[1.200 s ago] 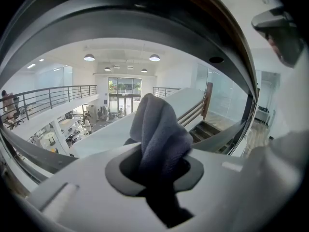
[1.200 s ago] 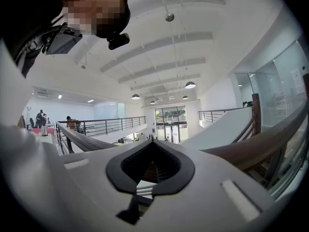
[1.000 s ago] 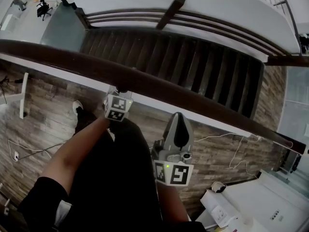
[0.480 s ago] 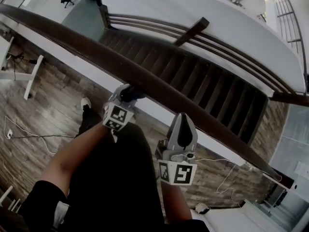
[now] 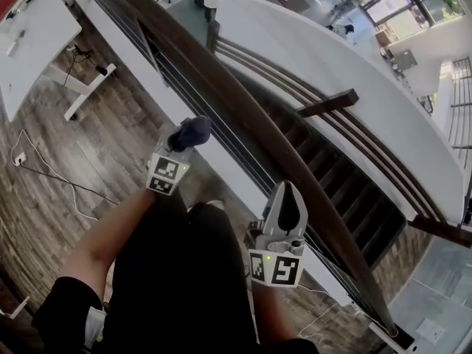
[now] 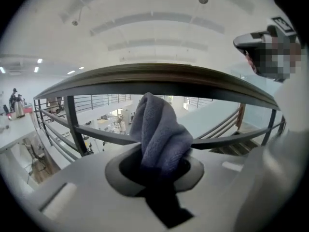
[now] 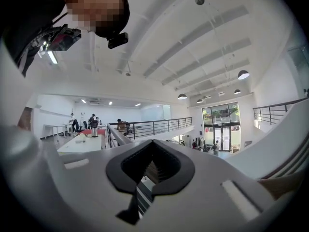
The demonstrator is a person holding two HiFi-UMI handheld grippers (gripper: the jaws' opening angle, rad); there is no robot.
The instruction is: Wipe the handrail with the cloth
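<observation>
Clamping a bunched grey cloth (image 6: 159, 134), left gripper (image 5: 186, 134) jaws closed on it, just beside the dark handrail (image 5: 243, 115), right gripper (image 5: 286, 198) jaws together, holding nothing, near the handrail

Your left gripper (image 5: 186, 135) has drawn back from under the handrail (image 5: 232, 124), so the cloth (image 5: 193, 129) it clamps now sits clear of the rail's near edge. Your view has swung too, and the rail now runs steeply down to the right.

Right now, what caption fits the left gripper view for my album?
Left claw clutching a grey cloth, held close under the dark handrail.
</observation>
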